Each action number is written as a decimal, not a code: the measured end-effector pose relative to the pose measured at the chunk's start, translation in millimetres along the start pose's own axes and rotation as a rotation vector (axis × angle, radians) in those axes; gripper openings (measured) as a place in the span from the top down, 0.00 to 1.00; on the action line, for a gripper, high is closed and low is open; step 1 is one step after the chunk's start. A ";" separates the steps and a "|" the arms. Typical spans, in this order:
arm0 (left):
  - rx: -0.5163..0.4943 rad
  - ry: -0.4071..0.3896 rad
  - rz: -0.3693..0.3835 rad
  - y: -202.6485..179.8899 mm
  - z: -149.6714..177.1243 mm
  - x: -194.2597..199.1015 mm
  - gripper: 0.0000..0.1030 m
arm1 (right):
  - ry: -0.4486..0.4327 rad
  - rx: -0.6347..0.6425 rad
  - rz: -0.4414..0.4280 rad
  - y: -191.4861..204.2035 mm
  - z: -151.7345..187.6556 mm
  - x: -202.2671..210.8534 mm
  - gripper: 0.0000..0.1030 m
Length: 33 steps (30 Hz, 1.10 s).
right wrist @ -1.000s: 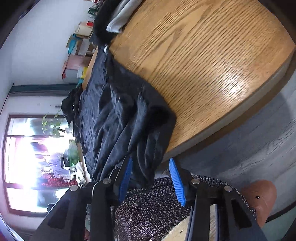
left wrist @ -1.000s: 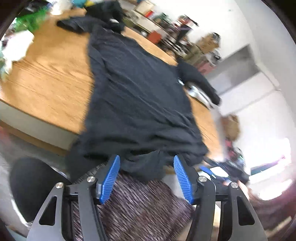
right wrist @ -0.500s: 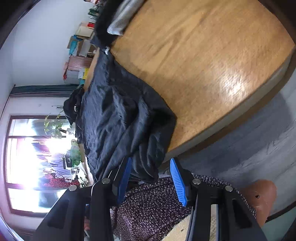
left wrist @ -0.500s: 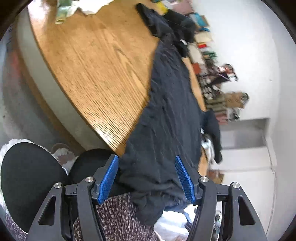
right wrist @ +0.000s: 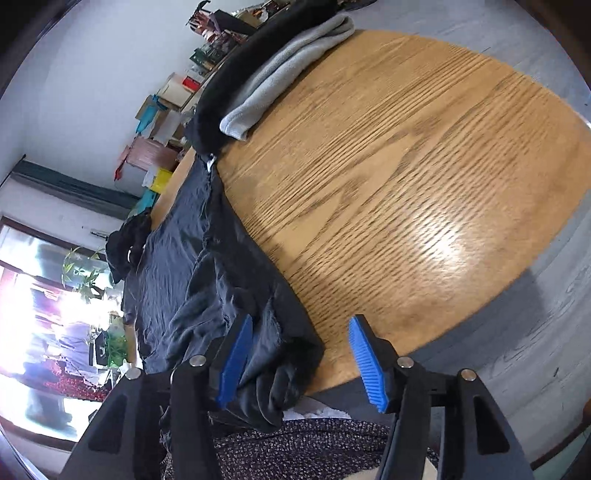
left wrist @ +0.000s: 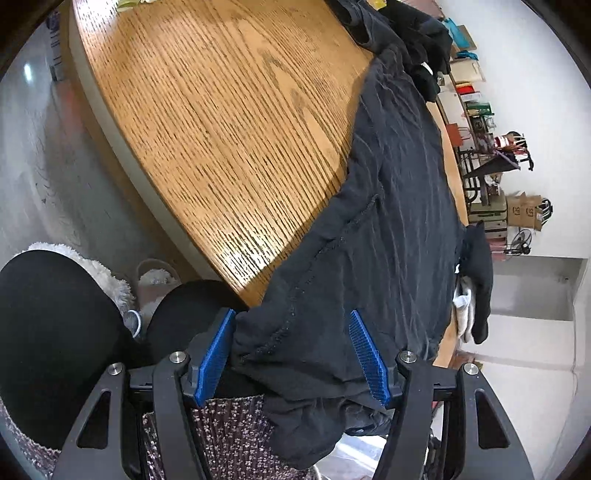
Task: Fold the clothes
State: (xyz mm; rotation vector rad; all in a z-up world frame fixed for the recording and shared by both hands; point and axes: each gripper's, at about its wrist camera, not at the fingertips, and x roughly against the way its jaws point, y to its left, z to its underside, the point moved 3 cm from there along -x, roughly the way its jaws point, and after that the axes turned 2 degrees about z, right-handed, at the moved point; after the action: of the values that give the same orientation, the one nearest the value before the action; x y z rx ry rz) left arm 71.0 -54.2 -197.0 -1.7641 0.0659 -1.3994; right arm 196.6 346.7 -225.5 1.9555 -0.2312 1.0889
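Both tongs gape wide and I grip nothing with either. I hold the left tongs (left wrist: 291, 354) astride the near hem of the black garment (left wrist: 399, 206), and the right tongs (right wrist: 301, 354) with the rumpled corner (right wrist: 273, 354) by one pad, probably to take both corners. That garment lies stretched along the tabletop (left wrist: 229, 122), its near end spilling over the edge toward my lap. I cannot tell whether cloth touches the pads. Its far end merges with dark clothes (left wrist: 417, 33); a grey towel (right wrist: 284, 62) sits beyond.
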 end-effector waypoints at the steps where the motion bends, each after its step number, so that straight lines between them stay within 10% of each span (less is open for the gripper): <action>1: -0.013 0.001 -0.005 -0.1 1.3 0.1 0.45 | 0.003 0.007 0.000 1.5 -1.1 -3.6 0.41; 8: -0.045 0.016 0.021 4.0 8.9 3.3 0.81 | 0.040 0.074 -0.042 14.4 -4.2 -22.6 0.39; 11: -0.037 0.027 0.056 7.5 11.8 5.8 0.84 | 0.071 0.116 -0.074 24.6 -0.2 -31.3 0.42; 15: -0.035 0.038 0.089 11.5 16.0 10.9 0.87 | 0.127 0.145 -0.068 30.4 5.8 -44.6 0.88; 33: -0.090 0.089 0.224 -4.5 29.0 52.7 0.90 | 0.050 0.089 -0.159 28.6 -4.2 14.1 0.90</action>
State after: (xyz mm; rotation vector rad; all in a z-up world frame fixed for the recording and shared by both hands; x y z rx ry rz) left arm 112.2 -62.0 -153.6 -1.7079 0.3690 -1.3274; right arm 187.5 335.7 -196.7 1.9853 0.0003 1.0572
